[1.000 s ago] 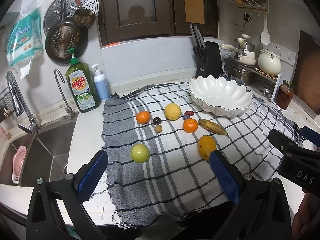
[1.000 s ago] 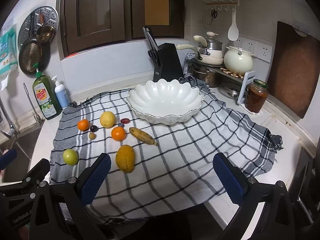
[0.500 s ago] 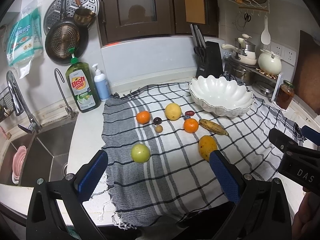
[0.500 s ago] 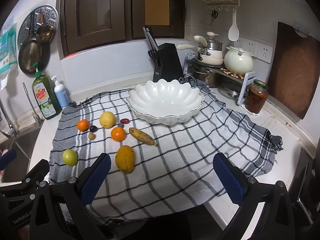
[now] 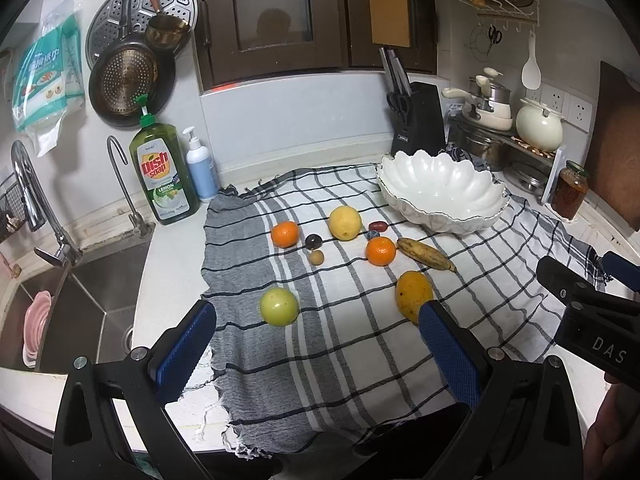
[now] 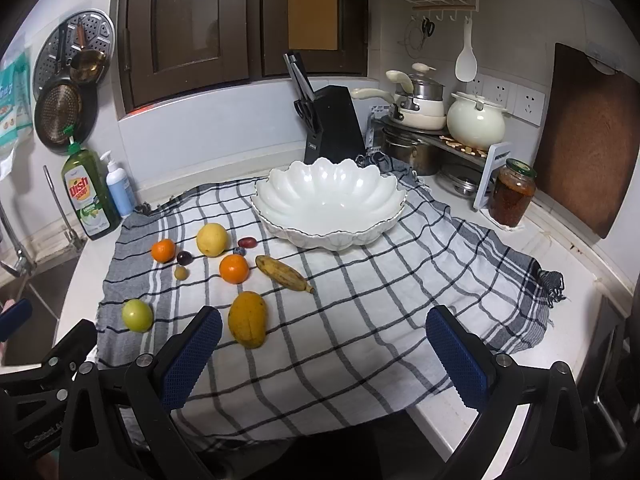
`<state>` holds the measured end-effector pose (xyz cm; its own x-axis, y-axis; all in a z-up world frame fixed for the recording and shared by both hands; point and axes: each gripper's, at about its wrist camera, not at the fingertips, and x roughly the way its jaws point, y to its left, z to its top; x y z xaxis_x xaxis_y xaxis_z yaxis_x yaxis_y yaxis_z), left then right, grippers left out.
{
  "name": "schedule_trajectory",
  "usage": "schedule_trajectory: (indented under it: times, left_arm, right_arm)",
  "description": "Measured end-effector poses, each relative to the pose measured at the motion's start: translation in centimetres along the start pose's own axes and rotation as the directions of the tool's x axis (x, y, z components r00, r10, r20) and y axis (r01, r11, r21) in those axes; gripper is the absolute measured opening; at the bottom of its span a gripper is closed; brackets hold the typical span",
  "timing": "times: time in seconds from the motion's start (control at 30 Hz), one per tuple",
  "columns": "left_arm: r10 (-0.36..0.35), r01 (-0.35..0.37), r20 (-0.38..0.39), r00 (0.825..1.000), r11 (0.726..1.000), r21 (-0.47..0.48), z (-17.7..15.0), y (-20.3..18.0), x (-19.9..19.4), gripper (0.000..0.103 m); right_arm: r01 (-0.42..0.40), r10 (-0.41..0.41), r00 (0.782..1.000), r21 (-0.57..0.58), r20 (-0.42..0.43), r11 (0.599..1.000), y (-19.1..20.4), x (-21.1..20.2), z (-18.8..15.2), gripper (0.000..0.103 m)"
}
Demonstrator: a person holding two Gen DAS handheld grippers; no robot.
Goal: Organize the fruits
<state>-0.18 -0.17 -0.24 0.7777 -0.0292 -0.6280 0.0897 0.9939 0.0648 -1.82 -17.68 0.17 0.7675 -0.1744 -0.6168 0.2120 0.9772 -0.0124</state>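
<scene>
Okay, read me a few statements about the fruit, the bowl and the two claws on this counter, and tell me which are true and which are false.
1. The white bowl is empty. True.
2. The banana lies inside the bowl. False: it lies on the checked cloth, in front of the bowl.
3. The left claw grips the green apple. False: its jaws are open and hold nothing.
4. Two oranges rest on the cloth. True.
5. The right claw is open. True.

White tiled walls (image 6: 404,52), dark wood cabinets (image 6: 188,28) overhead, pale counter (image 5: 168,256), steel sink (image 5: 84,300) at left, dim light.
</scene>
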Motion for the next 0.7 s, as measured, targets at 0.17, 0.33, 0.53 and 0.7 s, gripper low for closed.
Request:
schedule_trajectory:
  times: [0.17,0.33,0.53,0.7]
  left_arm:
    - [0.001,-0.001,0.001,1.0,1.0,-0.001,0.0,0.01,-0.01,0.103]
    - [0.0,0.0,0.002,1.0,1.0,0.001,-0.01,0.04,0.08,0.103]
    - [0.0,0.0,0.001,1.0,1.0,0.0,0.03,0.0,0.08,0.103]
    - [0.001,-0.001,0.007,1.0,1.0,0.0,0.17,-0.09,0.2,0.103]
  right_arm:
    - [0.001,-0.001,1.0,-0.001,0.001,1.0,-0.08,-0.03,-0.01,0.103]
    - [0.001,-0.001,1.0,0.001,0.001,1.0,-0.32,-0.08,0.09,0.103]
    - [0.0,0.0,1.0,-0.001,0.001,1.0,-0.22,-0.07,0.1,0.103]
    - [0.002,-0.002,1.0,0.0,0.001,1.0,-0.19,0.02,0.13,0.103]
